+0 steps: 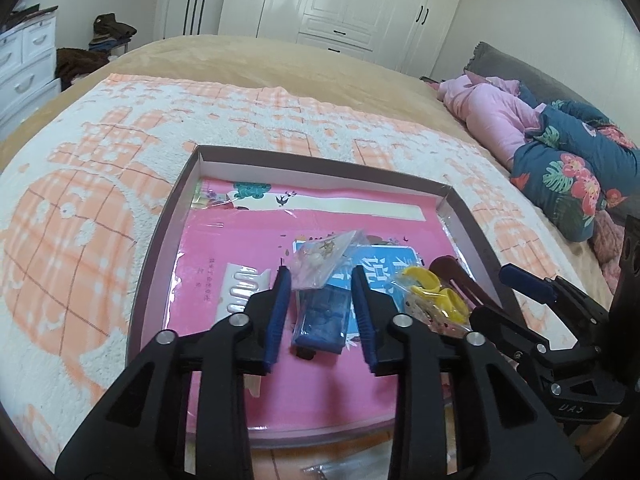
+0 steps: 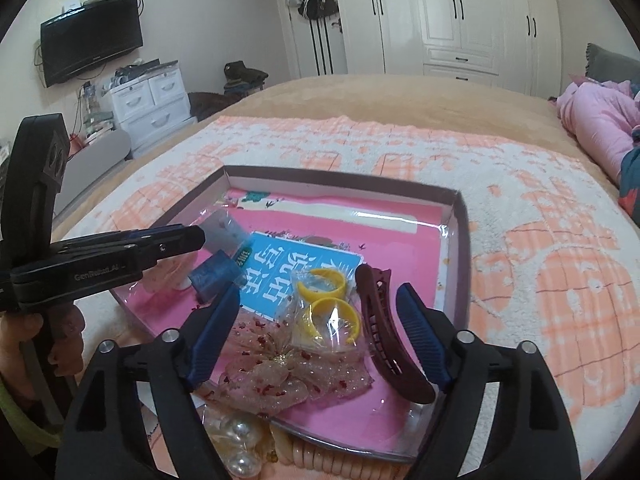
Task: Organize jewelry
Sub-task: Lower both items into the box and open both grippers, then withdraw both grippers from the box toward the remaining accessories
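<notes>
A shallow open box (image 1: pixel 472 216) (image 2: pixel 460 216) with a pink lining lies on the bed. My left gripper (image 1: pixel 320 276) is open over it, its fingers either side of a blue bagged item (image 1: pixel 322 318) and a clear bag of small jewelry (image 1: pixel 320 258). My right gripper (image 2: pixel 320 296) is open over yellow rings in a clear bag (image 2: pixel 328 306), a dark red hair claw (image 2: pixel 380 316) and a sheer pink bow (image 2: pixel 280 372). The left gripper also shows in the right wrist view (image 2: pixel 192 240), beside the blue item (image 2: pixel 214 274).
Pearl pieces (image 2: pixel 240 440) and a beige coil hair tie (image 2: pixel 320 460) lie just outside the box's near edge. An orange-and-white blanket (image 1: pixel 100 200) covers the bed. Pink bedding and a floral pillow (image 1: pixel 568 172) sit at the right. Wardrobes and drawers stand behind.
</notes>
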Demonstrator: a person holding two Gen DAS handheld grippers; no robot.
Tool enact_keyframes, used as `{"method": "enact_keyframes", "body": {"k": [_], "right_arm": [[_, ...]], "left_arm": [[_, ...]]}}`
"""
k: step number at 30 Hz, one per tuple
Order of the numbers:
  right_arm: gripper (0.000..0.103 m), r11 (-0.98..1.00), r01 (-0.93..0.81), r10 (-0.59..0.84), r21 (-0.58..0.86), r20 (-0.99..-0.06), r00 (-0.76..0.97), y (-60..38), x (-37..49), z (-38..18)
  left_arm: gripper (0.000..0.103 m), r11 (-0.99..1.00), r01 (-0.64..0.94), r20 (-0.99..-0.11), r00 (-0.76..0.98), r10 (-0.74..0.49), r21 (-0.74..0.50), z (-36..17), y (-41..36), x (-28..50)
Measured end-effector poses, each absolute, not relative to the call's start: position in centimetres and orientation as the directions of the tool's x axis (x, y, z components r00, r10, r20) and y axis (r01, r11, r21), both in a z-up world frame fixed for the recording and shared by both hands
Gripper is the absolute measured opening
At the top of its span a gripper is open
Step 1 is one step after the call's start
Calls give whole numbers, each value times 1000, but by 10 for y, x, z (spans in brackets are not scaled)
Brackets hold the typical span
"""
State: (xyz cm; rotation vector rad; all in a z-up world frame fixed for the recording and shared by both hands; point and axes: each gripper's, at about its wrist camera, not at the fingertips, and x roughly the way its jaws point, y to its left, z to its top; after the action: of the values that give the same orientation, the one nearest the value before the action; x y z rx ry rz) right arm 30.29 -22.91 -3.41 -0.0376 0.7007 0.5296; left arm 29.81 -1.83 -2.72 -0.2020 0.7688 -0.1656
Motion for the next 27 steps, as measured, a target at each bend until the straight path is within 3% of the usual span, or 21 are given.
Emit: {"method": "enact_keyframes", "body": {"k": [2, 15, 19, 22, 27], "right_arm": [[80, 869, -474, 451, 140, -620, 642, -231, 300, -33], [86, 872, -479, 442, 95, -570, 692, -237, 277, -16], [87, 872, -482, 446, 86, -545, 709, -239, 268, -7], [87, 873, -480, 446, 82, -532, 720, -242, 263, -2], [87, 878, -474, 440, 72, -514, 737, -246, 254, 5]], "left_arm": [[35, 966, 79, -663, 714, -226, -244, -23, -19, 293], [58, 962, 54, -621, 754, -215, -268, -2, -9, 266], [59, 958, 54, -605, 765, -221, -281, 5, -7, 256], [75, 956, 60, -597, 769, -229, -289, 8, -7, 251], [77, 957, 76, -587, 776, -233, -279, 13, -8, 239]]}}
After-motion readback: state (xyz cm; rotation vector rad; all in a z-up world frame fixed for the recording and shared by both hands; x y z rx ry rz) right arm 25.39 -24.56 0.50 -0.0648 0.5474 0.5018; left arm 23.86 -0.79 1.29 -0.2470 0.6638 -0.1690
